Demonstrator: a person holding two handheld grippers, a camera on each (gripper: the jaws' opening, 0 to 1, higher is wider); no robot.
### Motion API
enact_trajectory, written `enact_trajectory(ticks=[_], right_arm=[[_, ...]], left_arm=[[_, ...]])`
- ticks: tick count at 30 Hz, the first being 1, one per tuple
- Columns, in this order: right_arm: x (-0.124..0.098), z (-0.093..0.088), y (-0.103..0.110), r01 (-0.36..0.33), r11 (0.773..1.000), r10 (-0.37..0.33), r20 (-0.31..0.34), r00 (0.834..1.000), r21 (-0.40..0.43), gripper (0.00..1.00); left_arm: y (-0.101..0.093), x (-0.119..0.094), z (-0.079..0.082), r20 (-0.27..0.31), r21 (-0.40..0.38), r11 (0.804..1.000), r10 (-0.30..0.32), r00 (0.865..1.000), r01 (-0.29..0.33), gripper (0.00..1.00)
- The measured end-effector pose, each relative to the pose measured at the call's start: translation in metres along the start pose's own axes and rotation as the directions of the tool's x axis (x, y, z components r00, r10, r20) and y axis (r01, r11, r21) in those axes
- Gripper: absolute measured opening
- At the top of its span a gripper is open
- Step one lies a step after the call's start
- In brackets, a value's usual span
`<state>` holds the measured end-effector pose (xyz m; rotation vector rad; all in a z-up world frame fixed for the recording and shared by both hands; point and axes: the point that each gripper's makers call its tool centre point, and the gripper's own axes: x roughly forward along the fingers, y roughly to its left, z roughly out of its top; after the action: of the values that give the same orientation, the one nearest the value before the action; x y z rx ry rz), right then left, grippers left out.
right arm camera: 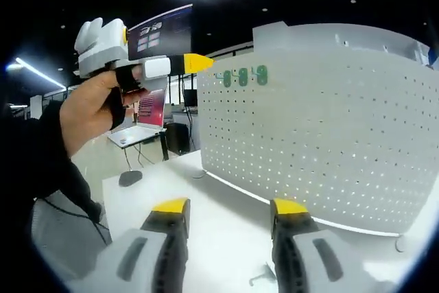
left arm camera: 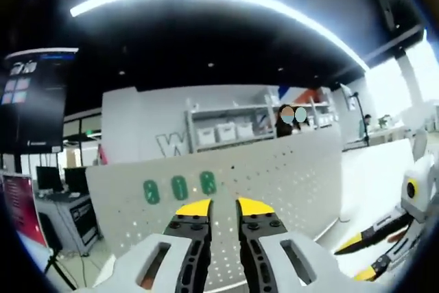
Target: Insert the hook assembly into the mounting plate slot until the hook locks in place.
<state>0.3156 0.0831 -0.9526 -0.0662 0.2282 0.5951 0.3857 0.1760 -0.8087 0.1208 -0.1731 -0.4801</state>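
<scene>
- The left hand-held gripper (left arm camera: 224, 205) is raised near the top of the white perforated mounting plate (left arm camera: 274, 183), its jaws narrow with nothing between them.
- Three green hooks (right arm camera: 243, 76) sit in a row near the plate's top edge.
- The right hand-held gripper (right arm camera: 230, 206) hovers wide and empty above the tabletop (right arm camera: 206, 200).

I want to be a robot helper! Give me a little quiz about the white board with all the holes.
1. How many green pieces sit on the white pegboard?
2. True or false: the right hand-held gripper is squeezing a hook.
3. What holds the left hand-held gripper up by the pegboard? A) a hand B) a stand C) a rope

Key: 1) three. 2) False: its jaws are wide apart with nothing between them. 3) A.
</scene>
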Motion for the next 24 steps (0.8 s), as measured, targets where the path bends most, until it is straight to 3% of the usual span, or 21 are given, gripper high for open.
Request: enact_trajectory(ticks=[13, 24], right_arm=[[-0.01, 0.0, 0.001, 0.015, 1.0, -0.015, 0.002, 1.0, -0.025, 0.44], [-0.036, -0.009, -0.033, 0.116, 0.993, -0.116, -0.006, 0.993, 0.0, 0.43]], left_arm=[[-0.014, -0.04, -0.027, -0.048, -0.027, 0.999, -0.034, 0.998, 0.032, 0.14], [-0.031, -0.066, -0.062, -0.105, -0.057, 0.997, -0.066, 0.992, 0.061, 0.13]])
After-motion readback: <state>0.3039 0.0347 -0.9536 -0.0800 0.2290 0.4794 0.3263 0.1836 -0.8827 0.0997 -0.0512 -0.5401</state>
